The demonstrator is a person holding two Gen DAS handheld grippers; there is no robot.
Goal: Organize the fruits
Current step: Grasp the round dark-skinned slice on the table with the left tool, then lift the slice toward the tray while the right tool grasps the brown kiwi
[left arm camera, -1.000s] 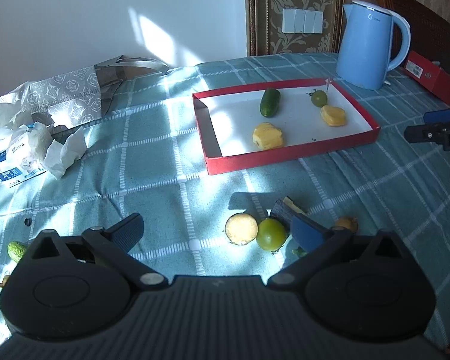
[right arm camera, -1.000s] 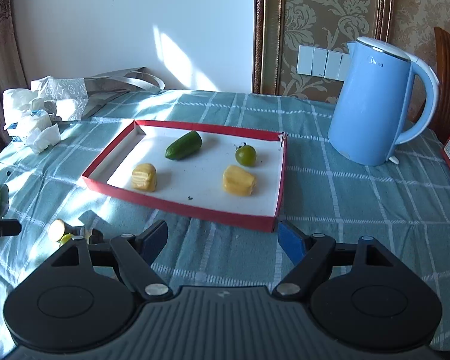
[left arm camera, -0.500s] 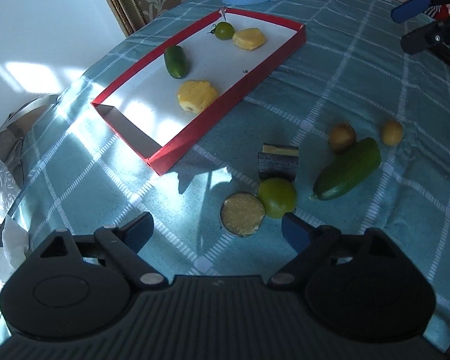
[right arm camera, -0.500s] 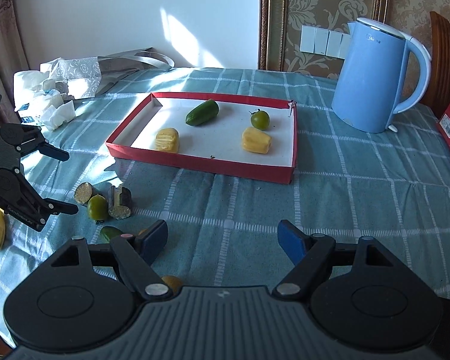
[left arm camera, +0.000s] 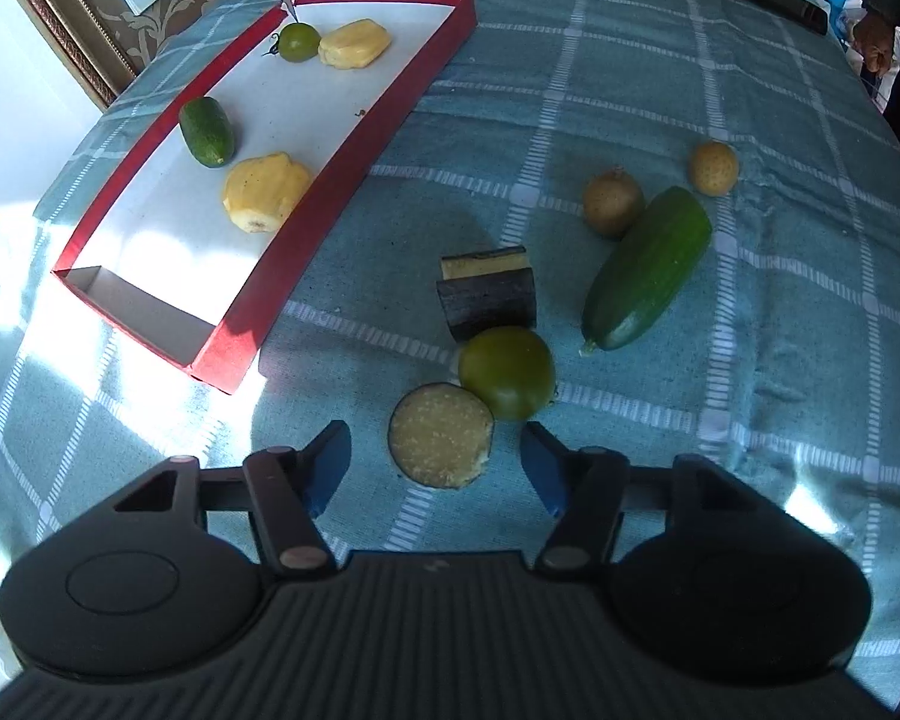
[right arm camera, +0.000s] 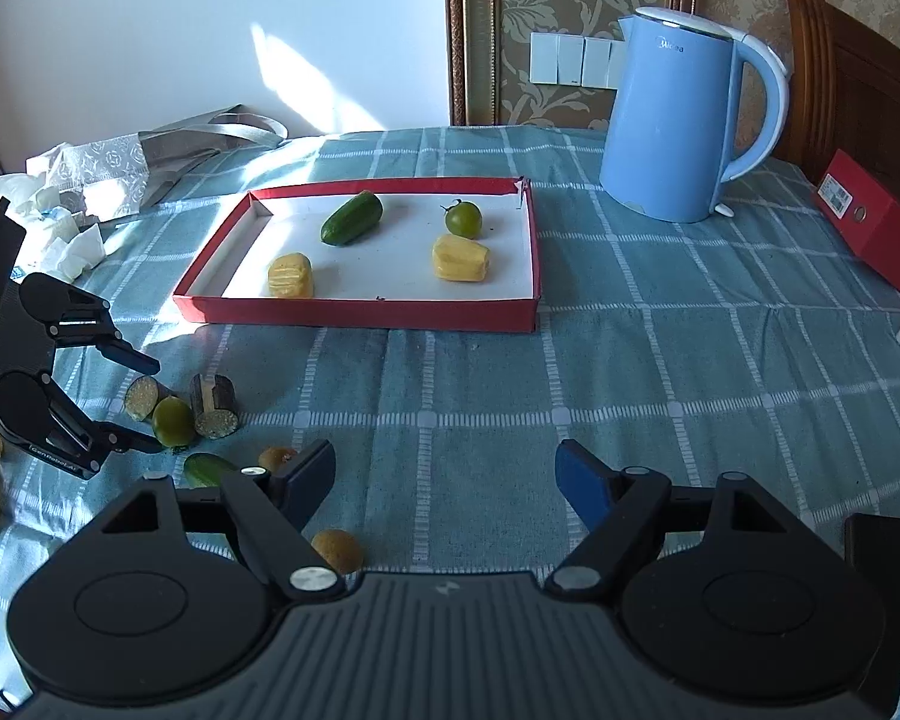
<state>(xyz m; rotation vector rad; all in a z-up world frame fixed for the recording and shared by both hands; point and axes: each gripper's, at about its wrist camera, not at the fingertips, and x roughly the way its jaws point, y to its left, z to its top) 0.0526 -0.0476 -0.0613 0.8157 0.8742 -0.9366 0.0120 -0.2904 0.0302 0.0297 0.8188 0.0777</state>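
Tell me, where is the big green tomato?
In the left wrist view the big green tomato sits on the tablecloth, outside the red tray, between the round eggplant slice and the dark eggplant chunk.

A woven, matt teal tablecloth [right arm camera: 630, 372] with white check lines covers the table, and the red tray [right arm camera: 354, 312] on it looks like matt cardboard with a white paper-like floor. The blue kettle [right arm camera: 678, 126] has a smooth, slightly glossy plastic shell, while the long cucumber [left arm camera: 648, 270] and the green tomato [left arm camera: 507, 372] show smooth, shiny skins beside the grainy, rough cut face of the round slice [left arm camera: 441, 443]. Both grippers have matt black plastic bodies, ribbed at the base, with blue pads [left arm camera: 543, 468] on the fingers.
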